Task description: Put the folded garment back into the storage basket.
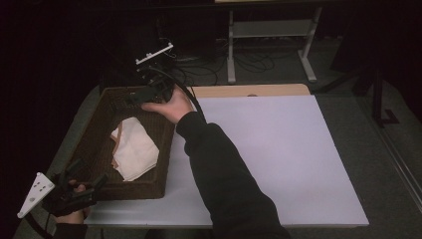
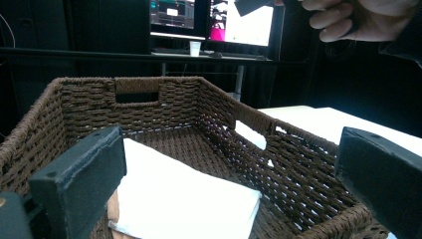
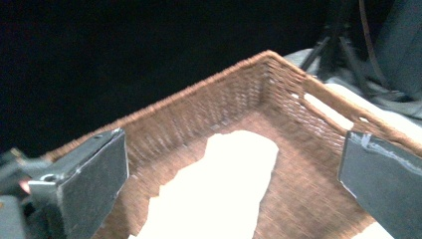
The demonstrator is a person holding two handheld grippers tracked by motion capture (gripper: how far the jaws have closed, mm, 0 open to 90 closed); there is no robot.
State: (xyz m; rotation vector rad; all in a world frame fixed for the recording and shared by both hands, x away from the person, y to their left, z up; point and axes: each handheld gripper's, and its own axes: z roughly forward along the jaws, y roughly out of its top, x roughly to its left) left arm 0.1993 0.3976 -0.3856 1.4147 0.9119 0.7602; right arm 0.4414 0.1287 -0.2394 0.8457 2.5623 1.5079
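Observation:
A brown woven basket (image 1: 168, 149) stands on the left part of the table, with a folded white cloth (image 1: 134, 149) lying on its floor. My right gripper (image 1: 132, 98) hangs over the basket's far end, open, with nothing between its fingers. In its own view the right gripper (image 3: 236, 154) looks down at the cloth (image 3: 219, 189) and an inner corner of the basket (image 3: 214, 104). My left gripper (image 1: 88, 173) stands open at the basket's near left corner. The left gripper (image 2: 231, 154) looks into the basket (image 2: 134, 107) at the cloth (image 2: 184, 199), with the right hand (image 2: 358, 20) above.
The white tabletop (image 1: 268, 149) stretches to the right of the basket, with a wooden strip (image 1: 249, 90) along its far edge. A metal frame (image 1: 271, 30) and cables lie on the floor beyond. Lit monitors (image 2: 214, 22) and a cup (image 2: 195, 48) stand behind.

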